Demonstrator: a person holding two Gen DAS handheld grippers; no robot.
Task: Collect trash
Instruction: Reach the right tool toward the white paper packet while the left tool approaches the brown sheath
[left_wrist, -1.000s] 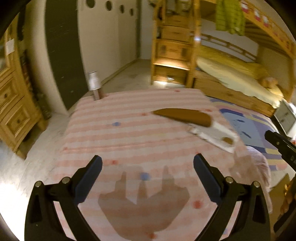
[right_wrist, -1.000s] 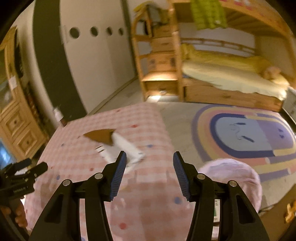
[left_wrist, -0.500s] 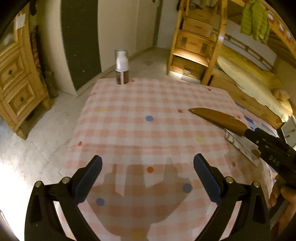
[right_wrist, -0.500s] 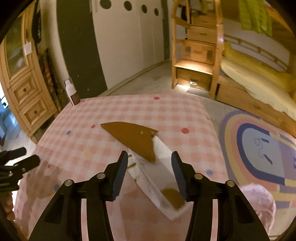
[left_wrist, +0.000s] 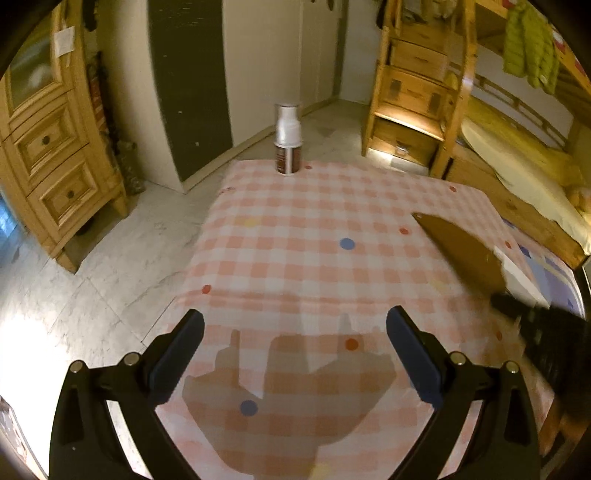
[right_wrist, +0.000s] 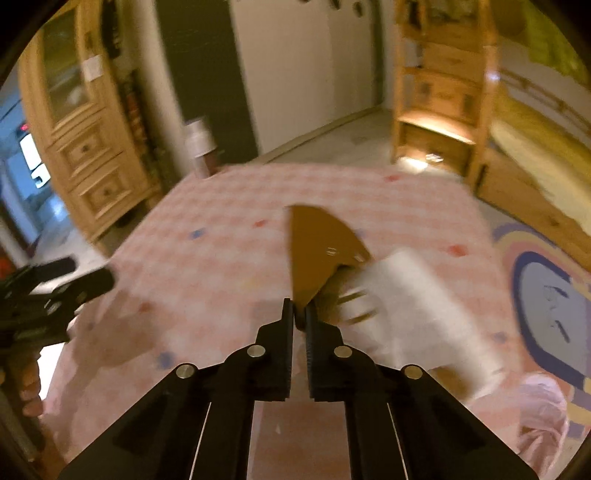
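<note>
Right gripper (right_wrist: 300, 314) fingers just closed, pinching brown wrapper (right_wrist: 317, 247) corner.

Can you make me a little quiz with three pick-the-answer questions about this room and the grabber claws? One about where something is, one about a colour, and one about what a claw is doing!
1. Where does the spray bottle stand?
A. at the far edge of the checked tablecloth
B. on the floor
C. on the bed

2. What colour is the jacket hanging by the bunk bed?
A. red
B. green
C. black

3. What is the right gripper doing?
A. standing wide open over nothing
B. pinching the edge of the brown wrapper
C. holding the bottle

Answers:
1 A, the bottle stands upright on the cloth's far edge.
2 B, the puffy jacket is bright yellow-green.
3 B, its jaws have just been closing and the brown flap sits between them, while the left gripper stands open.
</note>
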